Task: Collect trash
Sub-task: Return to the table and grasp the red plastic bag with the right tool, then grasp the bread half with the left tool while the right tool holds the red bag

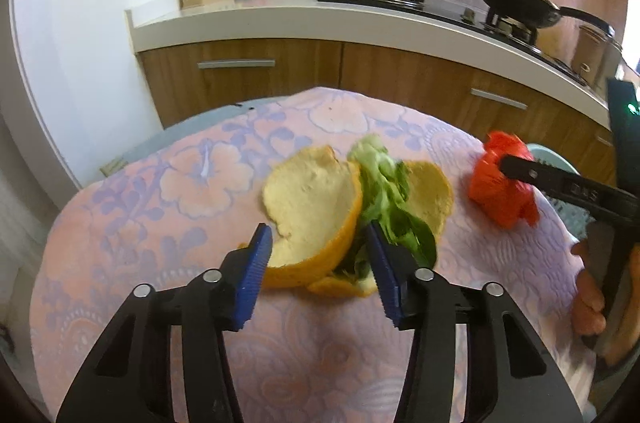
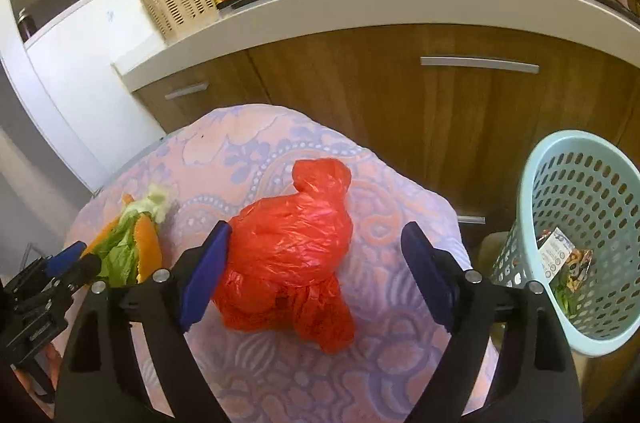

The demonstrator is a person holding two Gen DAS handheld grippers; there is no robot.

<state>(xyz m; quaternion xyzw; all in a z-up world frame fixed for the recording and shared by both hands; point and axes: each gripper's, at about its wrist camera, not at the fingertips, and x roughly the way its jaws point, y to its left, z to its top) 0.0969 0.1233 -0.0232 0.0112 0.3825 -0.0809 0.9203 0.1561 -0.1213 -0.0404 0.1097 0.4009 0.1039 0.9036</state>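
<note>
The red plastic bag (image 2: 290,251) lay on the cloth-covered desk (image 2: 360,375), near the blue basket (image 2: 532,183) off its right edge. Thin and slack, it could have slid out if you pinched only a loose fold. Your right gripper (image 2: 316,271) had its fingers spread wide around it, the left pad (image 2: 206,275) touching the plastic, the other apart. The orange peel (image 1: 308,199) and lettuce (image 1: 384,191) could have separated on lifting. Your left gripper (image 1: 318,271) straddled the peel's near edge, fingers open, gripping nothing.
</note>
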